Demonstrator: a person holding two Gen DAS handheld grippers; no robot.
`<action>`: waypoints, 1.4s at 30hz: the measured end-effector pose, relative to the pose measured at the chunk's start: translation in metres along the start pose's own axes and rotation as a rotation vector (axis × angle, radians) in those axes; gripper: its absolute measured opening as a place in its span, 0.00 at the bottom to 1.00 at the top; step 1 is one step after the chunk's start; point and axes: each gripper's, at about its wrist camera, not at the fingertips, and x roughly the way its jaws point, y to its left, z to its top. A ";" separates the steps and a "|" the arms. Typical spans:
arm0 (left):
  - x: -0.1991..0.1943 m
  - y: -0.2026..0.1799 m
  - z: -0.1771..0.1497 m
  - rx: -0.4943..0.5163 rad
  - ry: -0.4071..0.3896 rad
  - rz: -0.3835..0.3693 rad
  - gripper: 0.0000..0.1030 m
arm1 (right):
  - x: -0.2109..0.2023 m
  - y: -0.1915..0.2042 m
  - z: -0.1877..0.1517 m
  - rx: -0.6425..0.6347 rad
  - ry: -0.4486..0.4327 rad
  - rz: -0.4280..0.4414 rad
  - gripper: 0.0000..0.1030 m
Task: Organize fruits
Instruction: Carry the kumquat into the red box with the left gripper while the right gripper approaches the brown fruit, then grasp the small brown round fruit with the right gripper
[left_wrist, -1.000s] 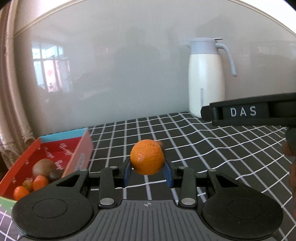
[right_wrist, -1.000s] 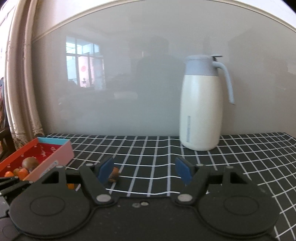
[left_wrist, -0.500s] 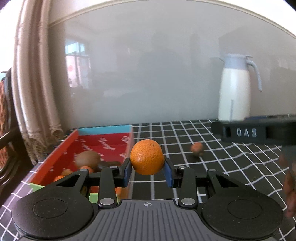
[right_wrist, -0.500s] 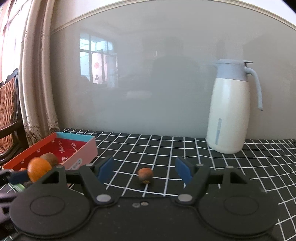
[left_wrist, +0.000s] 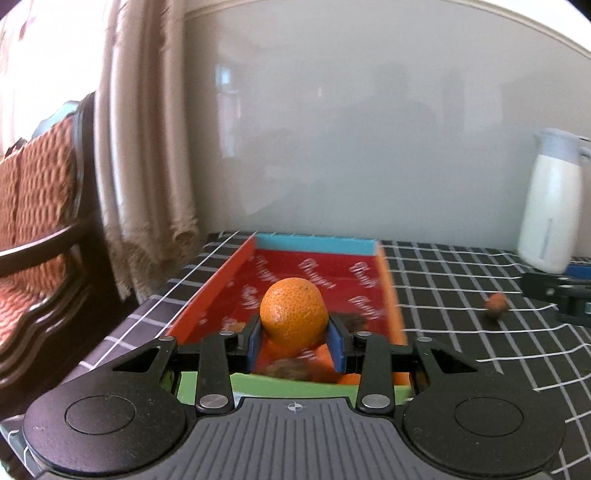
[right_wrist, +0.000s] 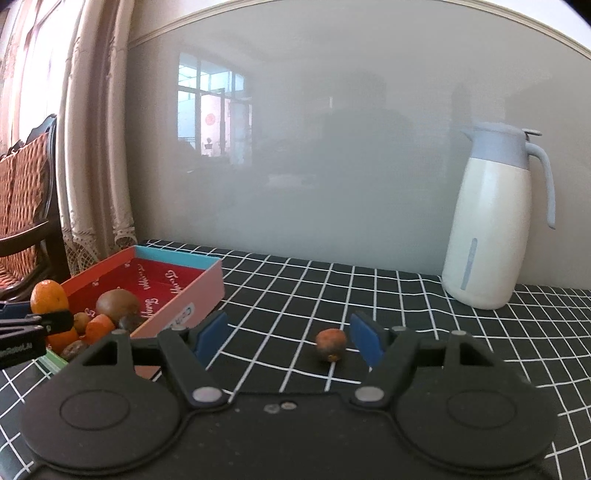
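My left gripper (left_wrist: 295, 341) is shut on an orange mandarin (left_wrist: 293, 314) and holds it above the near end of the red fruit box (left_wrist: 317, 266). The mandarin (right_wrist: 48, 297) and left gripper also show at the far left of the right wrist view, over the box (right_wrist: 166, 273). The box holds a brown kiwi (right_wrist: 117, 303), small orange fruits (right_wrist: 99, 326) and dark fruits. My right gripper (right_wrist: 288, 338) is open and empty, low over the checked cloth. A small brown fruit (right_wrist: 331, 344) lies on the cloth just inside its right finger; it also shows in the left wrist view (left_wrist: 496, 305).
A white jug with a grey lid (right_wrist: 493, 218) stands at the back right by the glossy wall. A curtain (left_wrist: 144, 147) and a wooden chair with orange cushion (left_wrist: 33, 221) stand left of the table's left edge. The black checked tablecloth (right_wrist: 406, 295) covers the table.
My left gripper has swung left with the mandarin, from beside the box to over its near end. My right gripper has shifted left, so the small brown fruit now sits near its right finger.
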 end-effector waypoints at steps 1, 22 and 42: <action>0.002 0.002 -0.002 -0.004 0.010 0.007 0.36 | 0.000 0.002 0.000 -0.004 -0.001 0.004 0.71; -0.025 -0.008 -0.004 -0.030 -0.072 0.011 0.94 | -0.011 0.009 -0.007 -0.037 0.000 -0.016 0.79; -0.021 -0.008 -0.005 -0.022 -0.087 0.011 0.96 | 0.006 0.002 -0.015 -0.029 0.024 -0.072 0.82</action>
